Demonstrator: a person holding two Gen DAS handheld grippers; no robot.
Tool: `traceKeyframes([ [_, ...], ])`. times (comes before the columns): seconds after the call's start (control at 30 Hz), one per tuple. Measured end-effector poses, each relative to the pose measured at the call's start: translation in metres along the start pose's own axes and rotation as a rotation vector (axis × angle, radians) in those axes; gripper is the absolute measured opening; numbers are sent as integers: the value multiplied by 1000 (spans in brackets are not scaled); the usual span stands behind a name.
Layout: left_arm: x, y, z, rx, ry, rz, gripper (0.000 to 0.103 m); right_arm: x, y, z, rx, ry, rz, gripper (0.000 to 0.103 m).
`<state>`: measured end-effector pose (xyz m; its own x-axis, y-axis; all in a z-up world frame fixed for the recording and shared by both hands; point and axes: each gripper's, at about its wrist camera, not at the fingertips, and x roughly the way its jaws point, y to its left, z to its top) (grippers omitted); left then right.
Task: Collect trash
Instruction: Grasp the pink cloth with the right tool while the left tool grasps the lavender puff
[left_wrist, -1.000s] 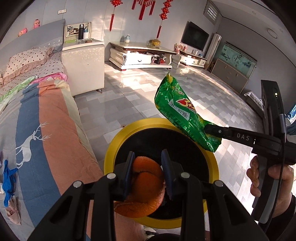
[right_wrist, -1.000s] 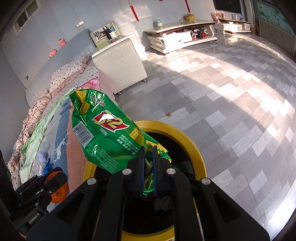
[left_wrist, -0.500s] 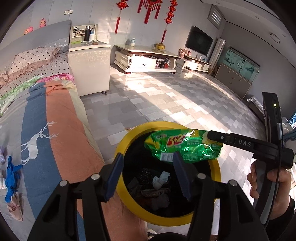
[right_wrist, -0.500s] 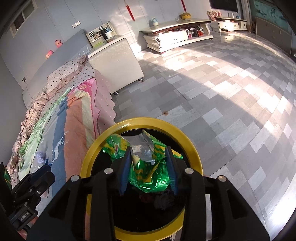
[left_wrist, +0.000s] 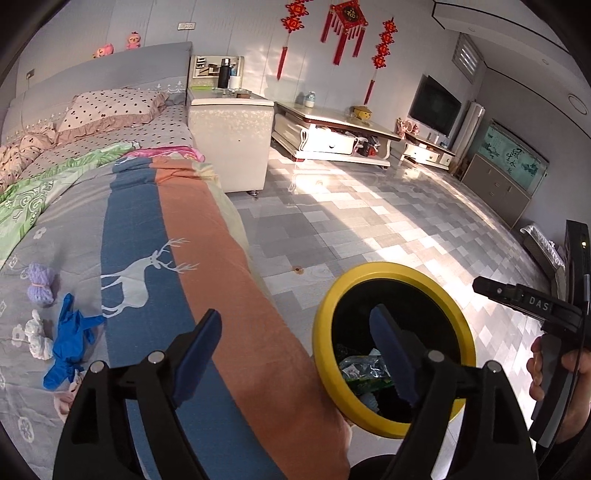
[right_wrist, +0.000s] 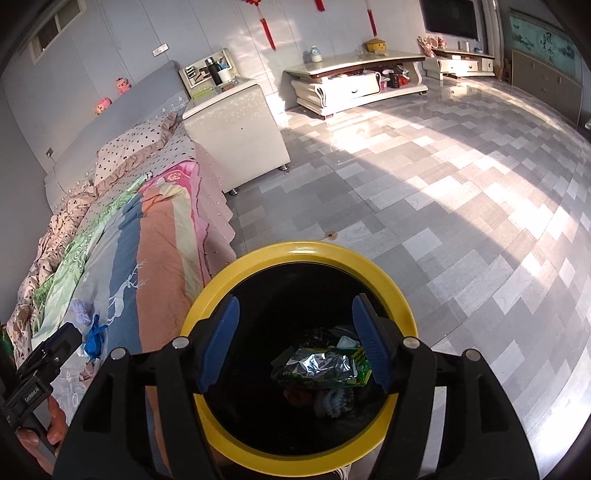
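Green crinkly foil snack wrapper, light and slippery and best pinched by an edge, lies inside the yellow-rimmed black round bin beside the bed, under the right gripper and near the left gripper, both with jaws opening on nothing.

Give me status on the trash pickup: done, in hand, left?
Done: green snack bag lies inside the yellow-rimmed bin. In hand: nothing; left gripper and right gripper are both opening, jaws empty. Left: blue glove and white scraps on the bed.
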<state>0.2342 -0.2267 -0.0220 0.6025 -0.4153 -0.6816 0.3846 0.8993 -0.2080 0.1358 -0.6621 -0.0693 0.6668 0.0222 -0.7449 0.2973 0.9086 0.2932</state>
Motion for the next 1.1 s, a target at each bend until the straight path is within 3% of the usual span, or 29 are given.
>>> traceKeyframes([
  [0.3,-26,72,4,-59,-35,113,81,-3,68,-6,-101,3,95,65],
  [0.6,-43,164,5,-139,-48,263,82,8,163,-25,-248,40,218,66],
  [1.1,-31,300,4,-255,8,452,82,68,344,-108,-527,219,392,67],
])
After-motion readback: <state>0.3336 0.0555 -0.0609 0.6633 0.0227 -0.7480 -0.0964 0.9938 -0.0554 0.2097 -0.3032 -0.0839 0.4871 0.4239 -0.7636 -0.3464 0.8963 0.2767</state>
